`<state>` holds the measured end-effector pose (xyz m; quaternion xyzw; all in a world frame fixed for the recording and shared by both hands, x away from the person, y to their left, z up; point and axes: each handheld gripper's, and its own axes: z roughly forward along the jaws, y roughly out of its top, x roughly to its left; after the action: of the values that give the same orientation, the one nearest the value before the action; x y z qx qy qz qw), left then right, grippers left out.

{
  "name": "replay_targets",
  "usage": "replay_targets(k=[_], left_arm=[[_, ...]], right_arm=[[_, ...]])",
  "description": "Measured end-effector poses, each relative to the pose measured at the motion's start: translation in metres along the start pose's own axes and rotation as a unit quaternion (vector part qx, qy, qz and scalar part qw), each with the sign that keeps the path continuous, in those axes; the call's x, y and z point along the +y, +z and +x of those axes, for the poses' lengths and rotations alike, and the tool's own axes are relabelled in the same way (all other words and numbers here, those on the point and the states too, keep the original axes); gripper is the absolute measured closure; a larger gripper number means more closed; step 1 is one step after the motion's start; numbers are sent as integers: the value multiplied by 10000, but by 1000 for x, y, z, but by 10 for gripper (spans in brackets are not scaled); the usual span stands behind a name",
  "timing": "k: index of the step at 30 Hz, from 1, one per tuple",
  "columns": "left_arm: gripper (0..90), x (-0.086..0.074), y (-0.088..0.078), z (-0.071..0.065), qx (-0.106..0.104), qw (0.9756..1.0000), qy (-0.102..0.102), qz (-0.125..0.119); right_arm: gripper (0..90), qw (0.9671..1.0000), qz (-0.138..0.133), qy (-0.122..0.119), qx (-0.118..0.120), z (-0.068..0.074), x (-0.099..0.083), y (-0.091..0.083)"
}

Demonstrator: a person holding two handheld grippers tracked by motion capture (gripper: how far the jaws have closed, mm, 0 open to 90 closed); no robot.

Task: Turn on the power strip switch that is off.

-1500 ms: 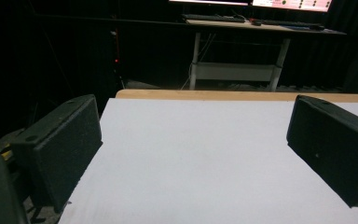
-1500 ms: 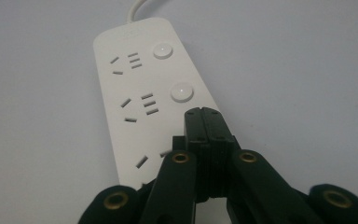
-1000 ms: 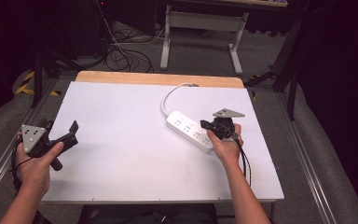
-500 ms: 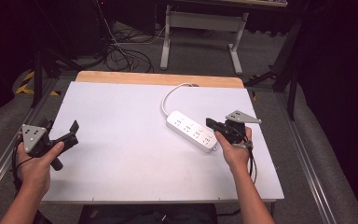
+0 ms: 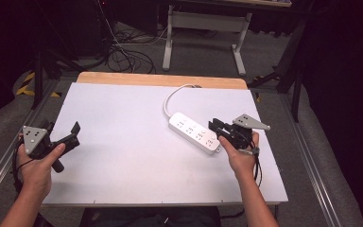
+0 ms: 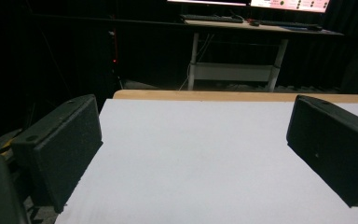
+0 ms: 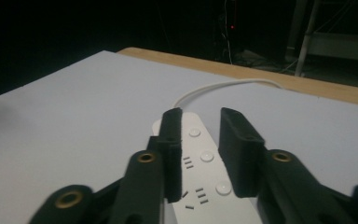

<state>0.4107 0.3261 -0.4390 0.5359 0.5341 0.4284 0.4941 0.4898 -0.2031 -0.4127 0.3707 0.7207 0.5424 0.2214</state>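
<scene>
Strip: white power strip lay right of centre on the table.
Right gripper: jaws just parted narrowly — gap empty above its sockets.
Left gripper: jaws wide, idle.
Risk: off-centre closing might have skidded the strip.

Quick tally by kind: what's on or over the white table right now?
Power strip, white, with cord: 1
Grippers: 2, the left gripper with jaws wide apart, and the right gripper with jaws just opened and nothing pinched, above the strip's near end
Total: 3
</scene>
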Motion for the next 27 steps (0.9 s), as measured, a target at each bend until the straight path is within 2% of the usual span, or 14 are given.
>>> replay_targets(k=[8,10,14,18,22,27], left_arm=[[40,0,0,0,5,10000,-1,-7],[41,0,0,0,0,10000,-3,-8],[41,0,0,0,1,10000,0,0],[41,0,0,0,3,10000,1,2],[40,0,0,0,-1,10000,-5,1],[40,0,0,-1,-5,10000,-8,-6]], right_arm=[[517,9987,-509,-89,31,0,1,-6],[455,9984,-564,-107,1,0,1,-6],[407,9972,-725,-169,77,1,2,-7],[282,9963,-840,-197,32,2,2,-8],[173,9959,-870,-234,102,1,-2,-12],[103,9939,-1079,-36,243,-4,-6,-22]])
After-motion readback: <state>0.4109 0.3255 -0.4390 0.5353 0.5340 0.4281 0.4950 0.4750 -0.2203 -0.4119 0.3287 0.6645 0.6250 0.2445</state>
